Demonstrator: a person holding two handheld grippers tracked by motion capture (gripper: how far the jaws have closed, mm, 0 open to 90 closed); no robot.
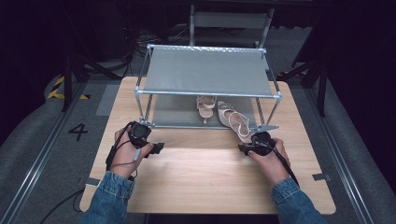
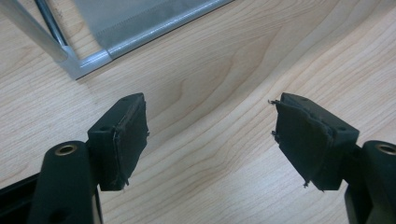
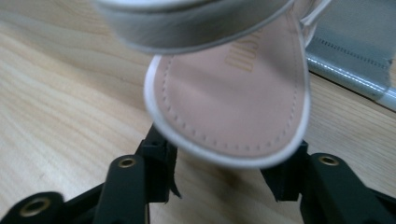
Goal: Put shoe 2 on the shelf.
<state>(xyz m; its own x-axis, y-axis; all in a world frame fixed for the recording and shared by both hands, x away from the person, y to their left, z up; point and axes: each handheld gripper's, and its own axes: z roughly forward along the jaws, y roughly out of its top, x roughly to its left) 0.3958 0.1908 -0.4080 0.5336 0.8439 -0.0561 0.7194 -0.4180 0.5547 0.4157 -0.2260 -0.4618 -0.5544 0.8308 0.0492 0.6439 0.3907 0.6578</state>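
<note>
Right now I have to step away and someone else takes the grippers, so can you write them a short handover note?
Left gripper: open, nothing between the jaws, resting over the bare table by the shoe rack's front left corner.
Right gripper: jaws either side of the heel end of the right sandal; a firm grip cannot be confirmed.
Things: the left sandal lies fully on the rack's lower shelf; the right sandal lies angled, its rear end sticking out past the front rail.
Done: one sandal shelved.
Left: probably seat the second sandal beside it, then withdraw.

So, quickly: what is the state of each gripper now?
Left gripper: open, holding nothing.
Right gripper: jaws around the sandal heel; grip cannot be told.
</note>
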